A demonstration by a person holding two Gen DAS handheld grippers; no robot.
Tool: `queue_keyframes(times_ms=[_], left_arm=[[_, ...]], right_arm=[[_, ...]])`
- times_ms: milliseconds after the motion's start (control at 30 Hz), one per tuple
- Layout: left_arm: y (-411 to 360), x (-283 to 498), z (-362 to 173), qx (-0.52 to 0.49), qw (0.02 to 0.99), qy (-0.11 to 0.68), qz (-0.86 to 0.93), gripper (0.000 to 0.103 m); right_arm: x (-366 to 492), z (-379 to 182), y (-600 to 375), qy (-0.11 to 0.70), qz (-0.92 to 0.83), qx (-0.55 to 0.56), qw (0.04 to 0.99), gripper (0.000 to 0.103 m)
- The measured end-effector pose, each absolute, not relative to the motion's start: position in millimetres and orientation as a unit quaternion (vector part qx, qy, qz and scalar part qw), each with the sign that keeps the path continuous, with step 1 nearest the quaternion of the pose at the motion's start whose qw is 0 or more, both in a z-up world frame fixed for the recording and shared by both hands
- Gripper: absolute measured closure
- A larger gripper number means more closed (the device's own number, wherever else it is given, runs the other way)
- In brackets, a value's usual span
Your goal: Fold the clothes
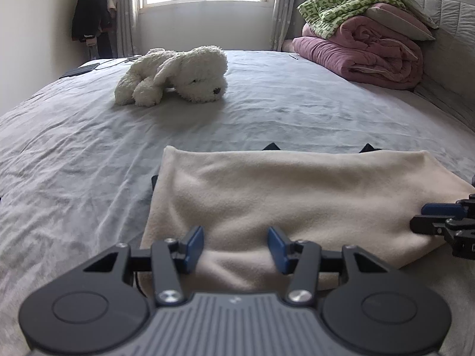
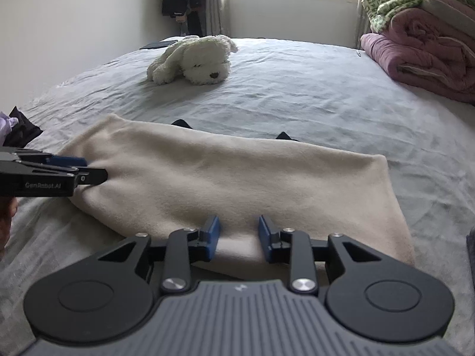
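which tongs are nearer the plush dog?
Left, slightly. The left tongs sit at the cream garment's near edge, on the plush dog's side; the right tongs are further along.

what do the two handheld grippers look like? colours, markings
Both match. The left gripper and right gripper have black linkage arms with silver pivot screws, blue finger pads, two round black housings and a grey ribbed body bearing a small pale logo. In the right wrist view, the left gripper's side reads "GenRobot.AI" in pale letters. No cables or sleeves visible.
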State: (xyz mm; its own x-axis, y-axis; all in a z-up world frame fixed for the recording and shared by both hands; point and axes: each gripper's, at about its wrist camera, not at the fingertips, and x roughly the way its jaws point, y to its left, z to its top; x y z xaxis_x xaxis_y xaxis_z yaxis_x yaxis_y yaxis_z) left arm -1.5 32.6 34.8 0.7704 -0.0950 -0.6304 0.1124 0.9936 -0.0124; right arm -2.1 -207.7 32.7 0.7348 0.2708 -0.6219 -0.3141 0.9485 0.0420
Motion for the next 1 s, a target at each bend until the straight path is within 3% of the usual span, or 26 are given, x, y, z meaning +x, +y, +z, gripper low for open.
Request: queue_keyframes(times_ms=[600, 1000], left_arm=[[42, -1, 34, 0.004, 0.939, 0.338, -0.059, 0.055], [61, -2, 41, -0.025, 0.935, 0.344, -0.087, 0.062]], right_arm=[[1, 33, -252, 0.341, 0.075, -0.046, 0.936, 0.072], [-3, 40, -278, 0.341, 0.068, -0.003, 0.938, 0.078]])
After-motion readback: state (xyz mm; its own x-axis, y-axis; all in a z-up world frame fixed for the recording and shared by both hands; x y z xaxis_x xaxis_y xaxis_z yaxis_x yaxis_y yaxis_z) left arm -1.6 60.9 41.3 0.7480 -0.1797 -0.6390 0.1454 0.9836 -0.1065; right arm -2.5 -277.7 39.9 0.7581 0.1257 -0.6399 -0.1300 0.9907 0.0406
